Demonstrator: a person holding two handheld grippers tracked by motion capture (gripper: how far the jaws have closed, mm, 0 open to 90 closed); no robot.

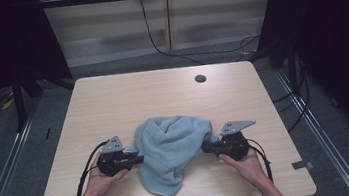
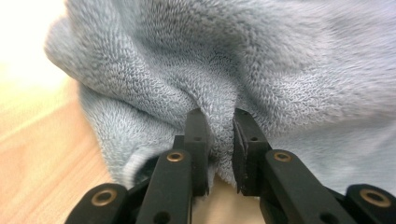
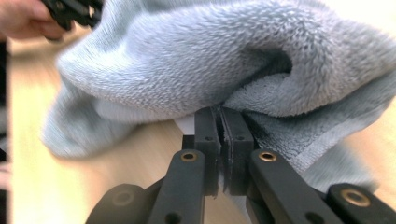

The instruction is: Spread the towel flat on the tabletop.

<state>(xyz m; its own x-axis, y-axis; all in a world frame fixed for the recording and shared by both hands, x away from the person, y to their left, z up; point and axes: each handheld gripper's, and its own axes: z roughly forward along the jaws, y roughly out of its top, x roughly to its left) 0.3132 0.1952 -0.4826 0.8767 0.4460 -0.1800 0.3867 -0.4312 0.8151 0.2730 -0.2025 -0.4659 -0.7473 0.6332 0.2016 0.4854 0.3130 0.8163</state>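
Here, a soft, looped-pile light blue towel (image 1: 170,151) lies bunched in a rumpled heap on the near half of the pale wood-grain table (image 1: 112,100). At the towel's left edge, the left gripper (image 1: 137,159) has its matte black jaws closed on a thick fold of pile. At the towel's right edge, the right gripper (image 1: 205,147) has its jaws pressed nearly together on a thin edge of cloth.

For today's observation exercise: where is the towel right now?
In the high view the blue towel lies bunched on the table's near-centre, pinched between the left gripper and right gripper.
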